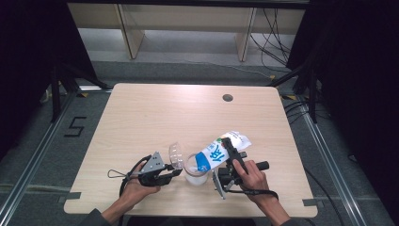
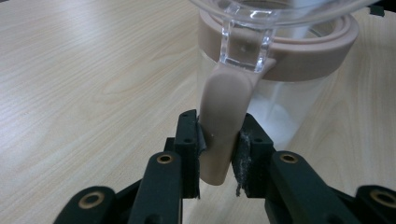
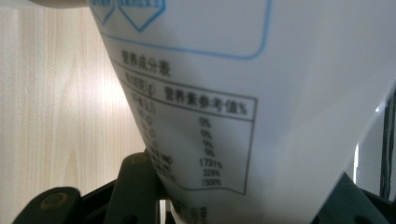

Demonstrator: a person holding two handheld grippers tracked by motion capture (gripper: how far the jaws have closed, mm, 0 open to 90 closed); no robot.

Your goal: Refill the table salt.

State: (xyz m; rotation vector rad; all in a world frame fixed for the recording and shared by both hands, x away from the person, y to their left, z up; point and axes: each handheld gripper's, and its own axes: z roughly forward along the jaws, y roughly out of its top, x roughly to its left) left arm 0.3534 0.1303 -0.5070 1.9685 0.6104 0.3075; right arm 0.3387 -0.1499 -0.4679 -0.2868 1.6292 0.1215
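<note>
Grippers over wooden table

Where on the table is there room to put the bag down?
The whole far half of the table, up to the round hole, is bare, and so is the left side. It is crowded near the front edge, around the jar, bag and both hand-held grippers.

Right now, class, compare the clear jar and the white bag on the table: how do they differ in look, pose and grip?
The jar is see-through and rigid with a beige rim; the bag is opaque white with blue print and soft. The jar stands upright on the table, its lid swung open; the bag is tilted, its lower end over the jar's mouth. The left hand-held gripper clamps the jar's beige tab; the right hand-held gripper squeezes the bag's body. Both are held.
</note>
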